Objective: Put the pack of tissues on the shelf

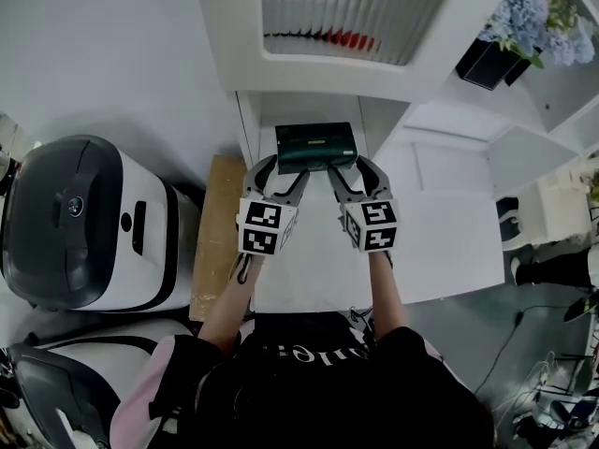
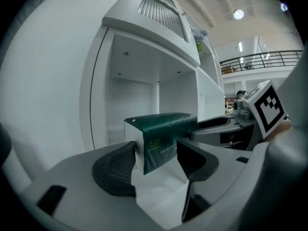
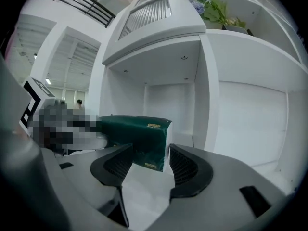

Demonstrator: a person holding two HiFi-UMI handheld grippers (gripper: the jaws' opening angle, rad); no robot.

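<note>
The pack of tissues [image 1: 315,148] is a dark green wrapped block with white ends. It lies crosswise in front of the low open compartment [image 1: 318,110] of the white shelf unit. My left gripper [image 1: 278,171] is shut on its left end, and in the left gripper view the pack [image 2: 161,138] sits between the pads. My right gripper [image 1: 344,171] is closed on the right end, where the pack [image 3: 137,131] fills the gap between the jaws. The compartment [image 3: 168,105] behind the pack holds nothing.
A grey and white machine [image 1: 75,223] stands at the left, with a wooden board [image 1: 217,232] beside the shelf unit. Blue flowers in a black pot [image 1: 510,36] sit on an upper shelf at the right. A white ledge [image 1: 374,251] runs under both grippers.
</note>
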